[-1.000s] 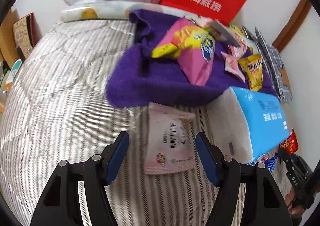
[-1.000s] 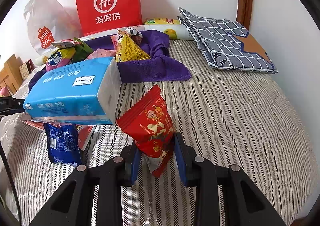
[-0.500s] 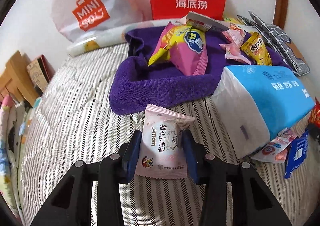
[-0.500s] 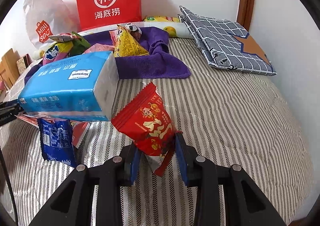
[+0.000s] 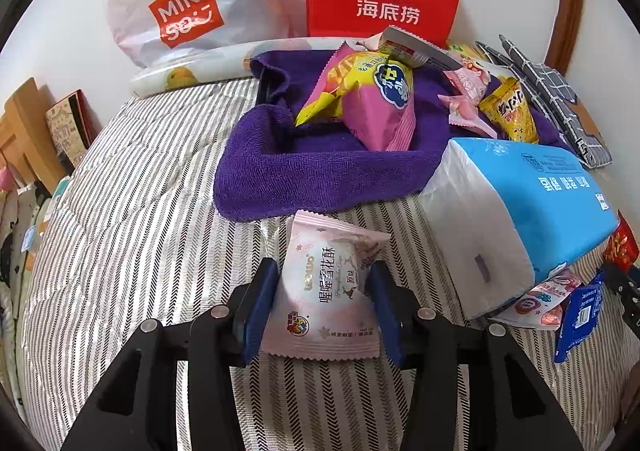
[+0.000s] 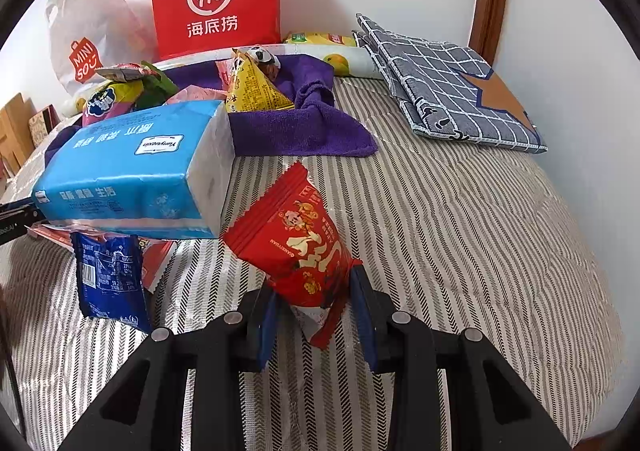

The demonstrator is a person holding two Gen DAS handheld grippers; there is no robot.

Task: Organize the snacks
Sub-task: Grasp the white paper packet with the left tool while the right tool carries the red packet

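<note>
Low in the frame's centre, the left gripper (image 5: 323, 305), its jaws just easing, pinches a pale pink snack packet (image 5: 329, 291); the right gripper (image 6: 314, 315) pinches a red snack packet (image 6: 298, 247), both above the striped bedcover (image 5: 132, 191).

The bed (image 6: 460, 219) carried a grey-and-white striped quilted cover. Directly on it lay a purple towel (image 5: 320, 175), a blue tissue pack (image 6: 132, 167), a dark blue sachet (image 6: 110, 279), a checked grey cloth (image 6: 448, 91) and a fruit-printed roll (image 5: 192, 69) along the wall
</note>
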